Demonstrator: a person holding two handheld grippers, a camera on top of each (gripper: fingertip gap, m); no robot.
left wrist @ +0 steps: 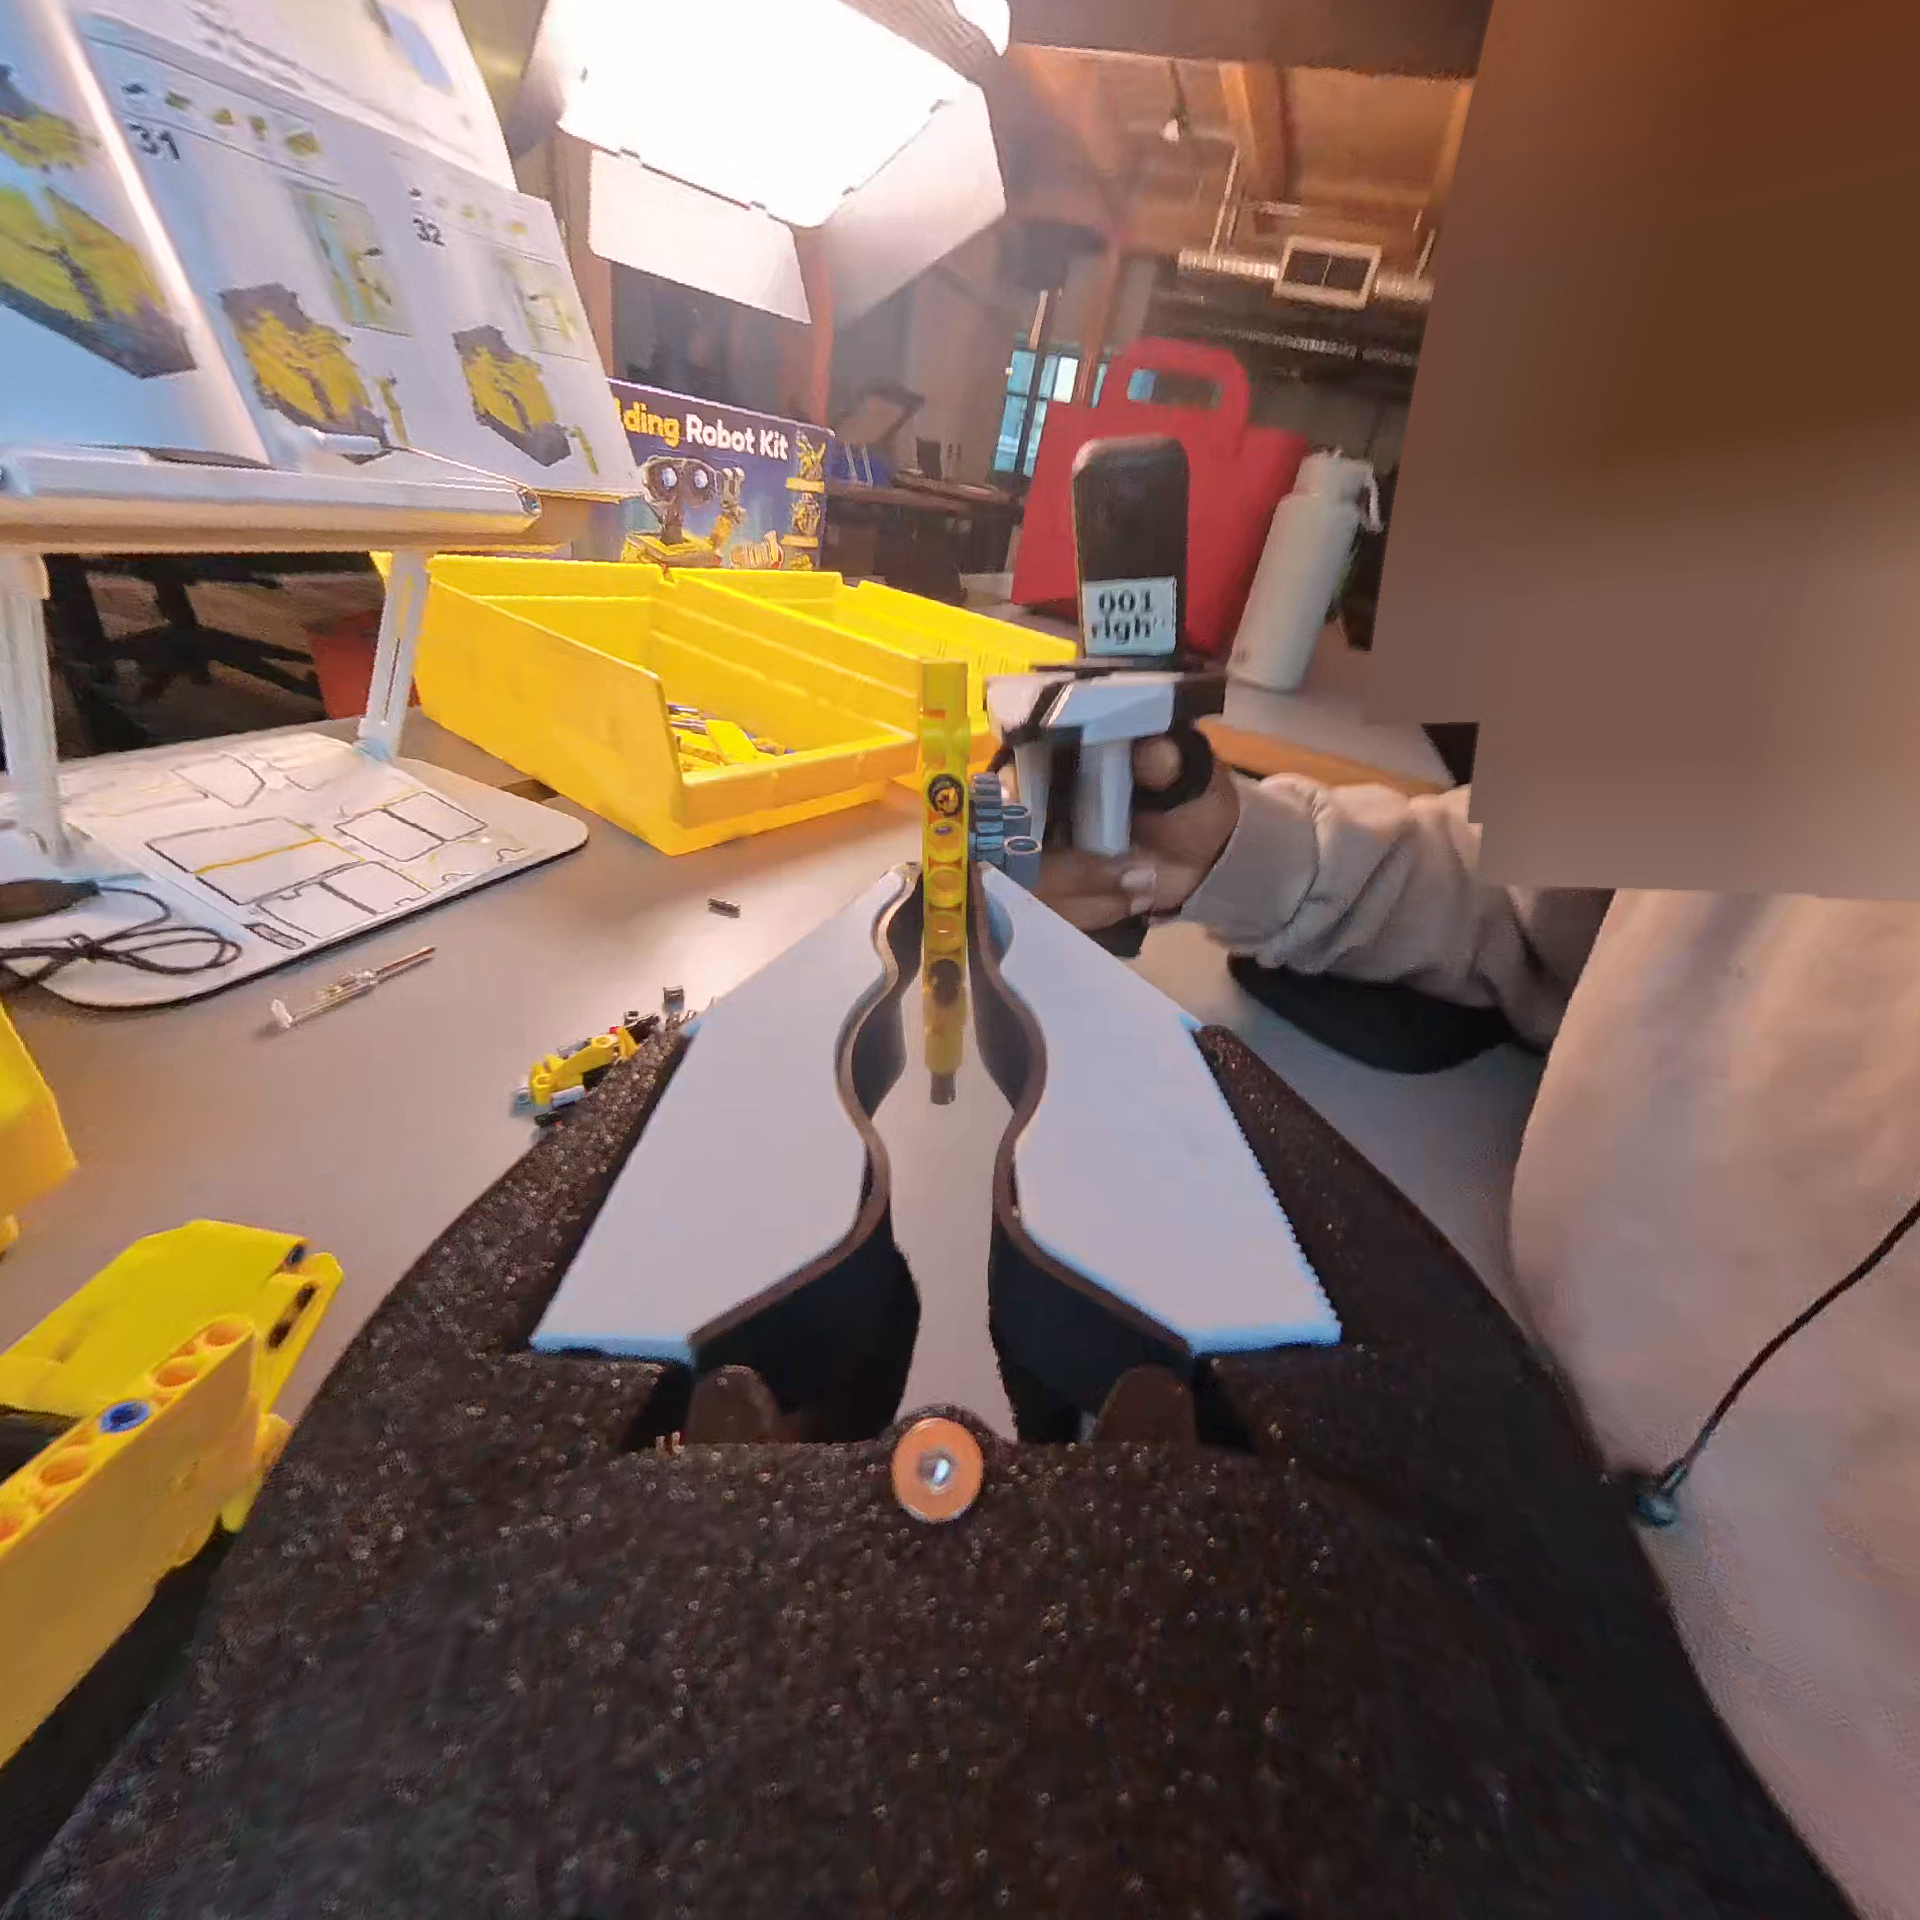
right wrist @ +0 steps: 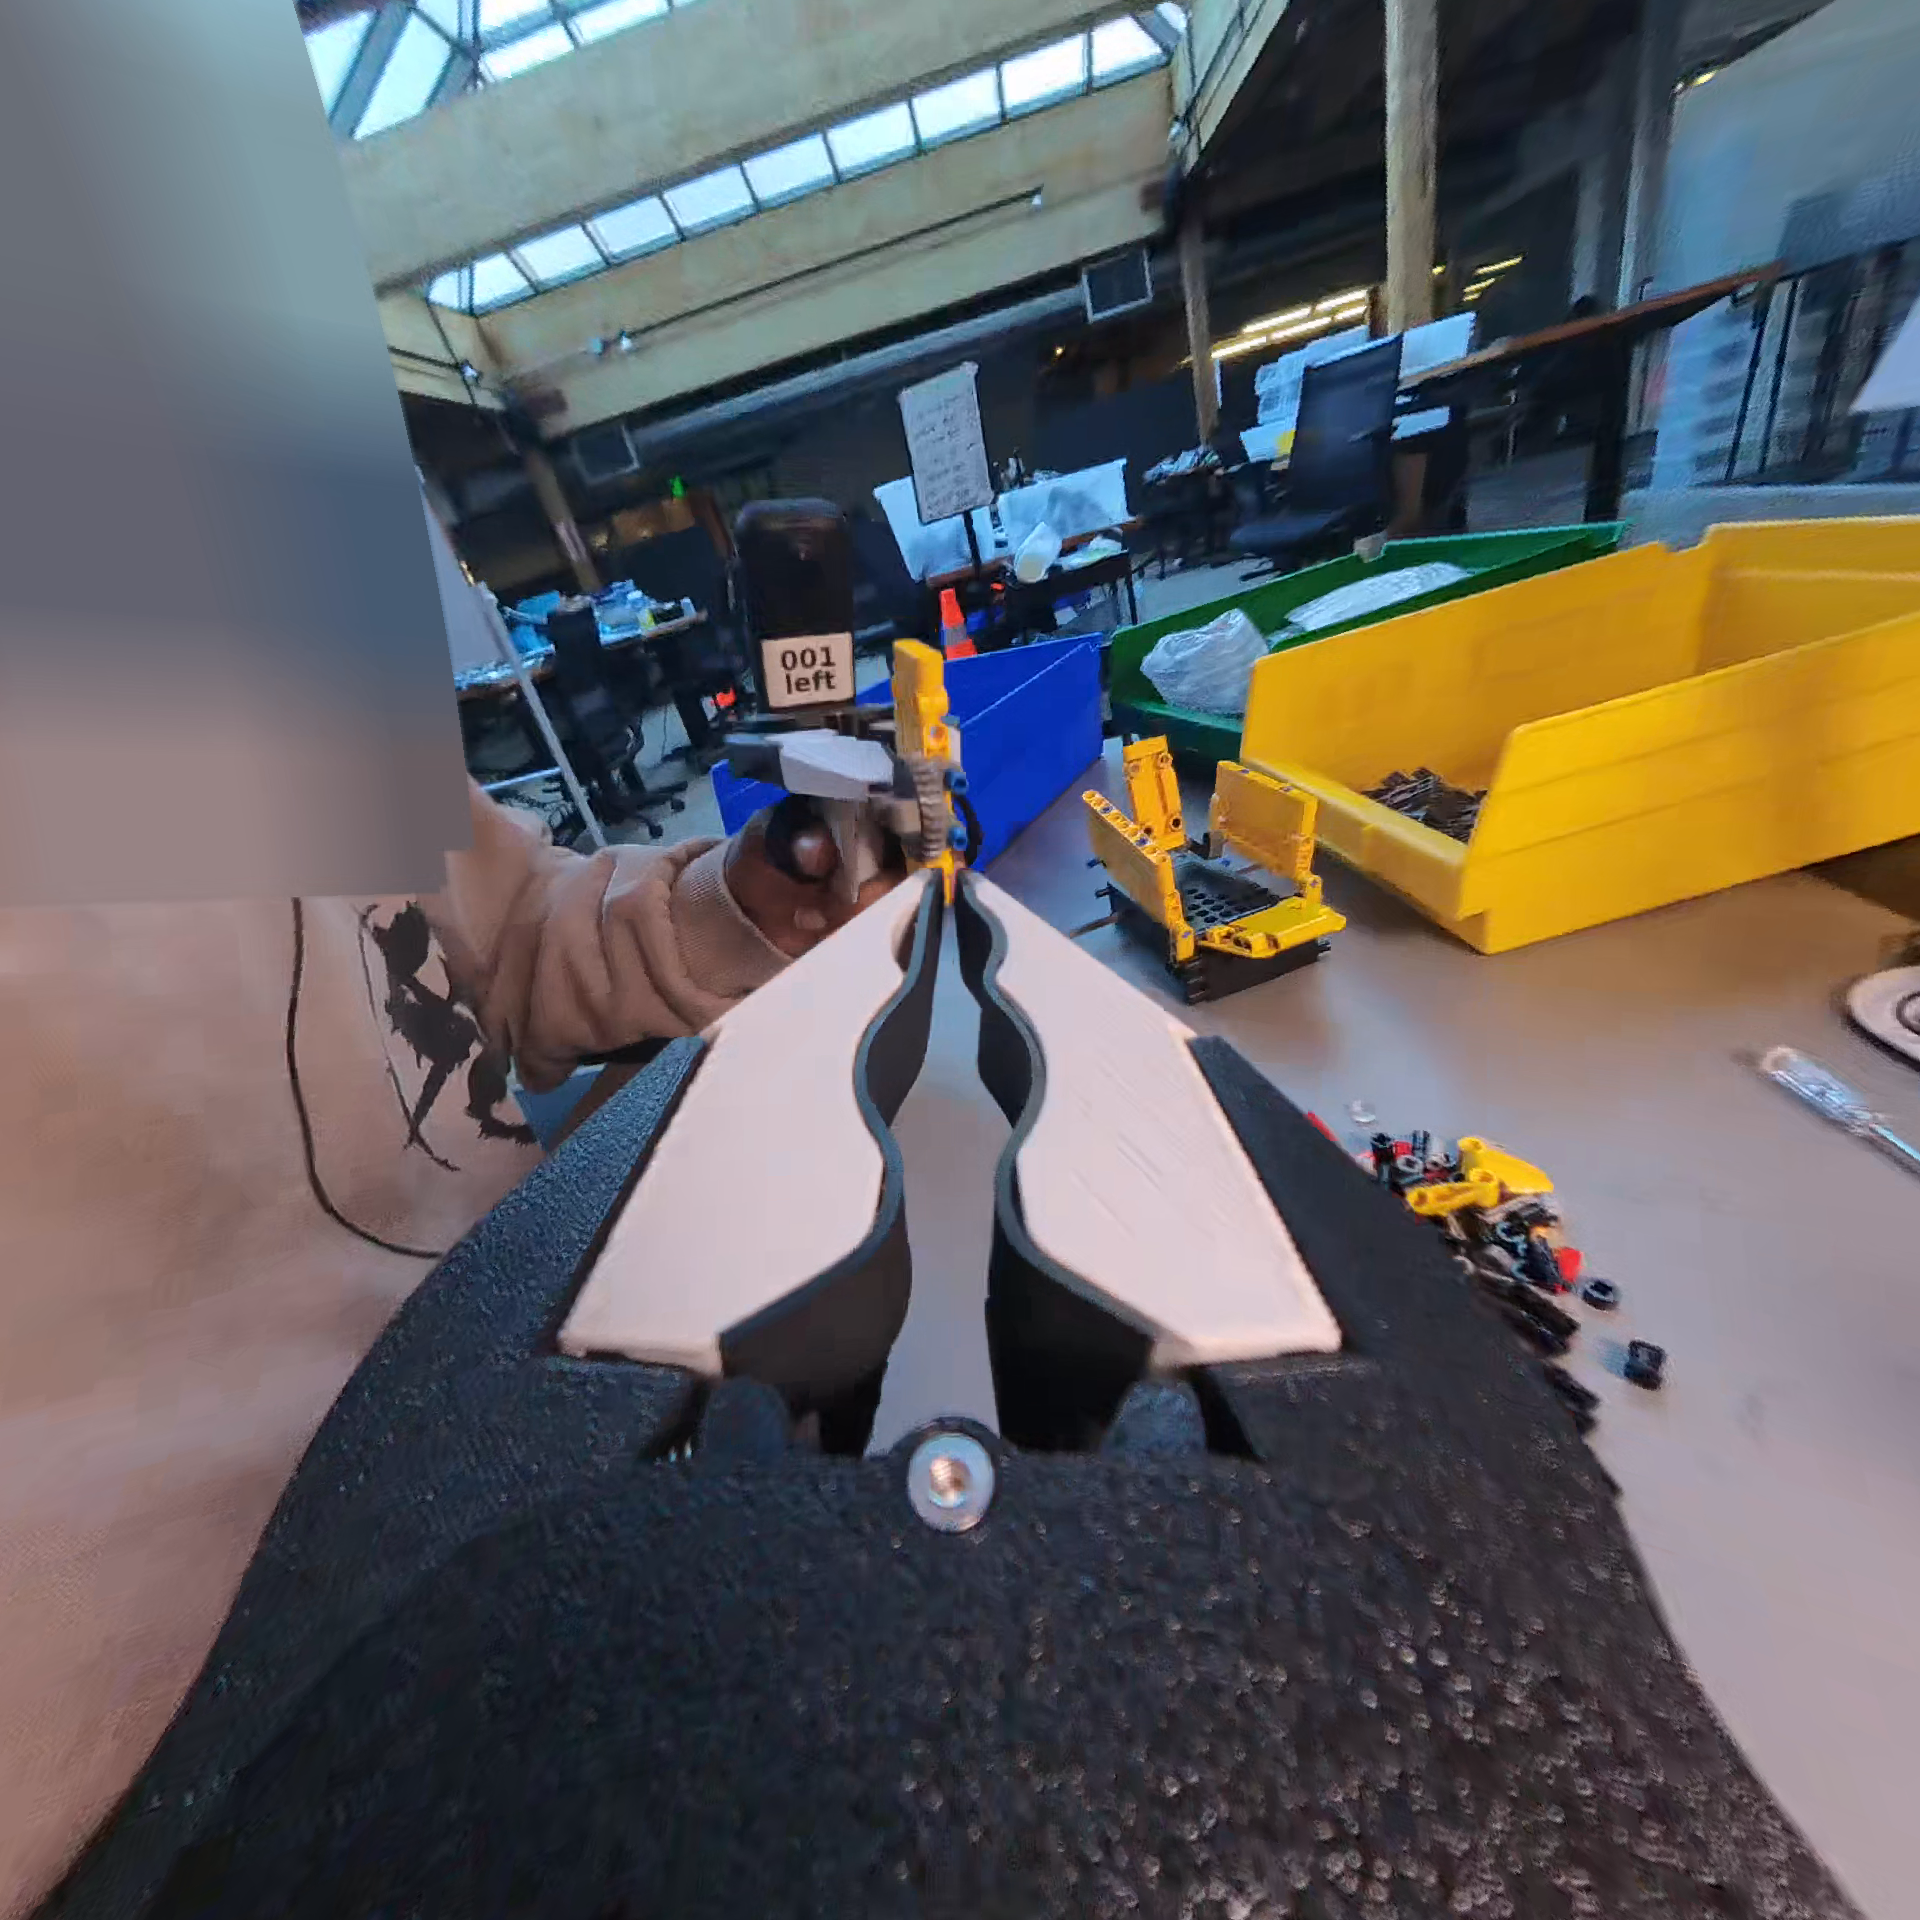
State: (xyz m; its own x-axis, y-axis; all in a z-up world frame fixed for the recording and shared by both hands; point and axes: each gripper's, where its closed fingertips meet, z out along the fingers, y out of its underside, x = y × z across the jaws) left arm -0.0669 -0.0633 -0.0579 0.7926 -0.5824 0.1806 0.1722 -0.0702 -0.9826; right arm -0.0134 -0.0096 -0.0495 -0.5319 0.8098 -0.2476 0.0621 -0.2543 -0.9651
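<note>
Beam [left wrist: 945, 821], yellow, upright, pinched between the left gripper [left wrist: 943, 883] jaws; right gripper [right wrist: 943, 883] jaws clenched on its lower end.

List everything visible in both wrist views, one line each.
Long yellow studded plastic beam: one, upright, clamped in the left gripper.
Grey gear cluster: one, on the beam's far side.
Half-built yellow and black brick model: one, on the table.
Yellow plastic bins: several, at the table's back.
Blue bin: one.
Green bin: one.
Loose small parts: a pile, mixed colours.
Open instruction booklet: one, on a stand.
Left gripper: shut on the beam.
Right gripper: tips closed at the beam's base.
</note>
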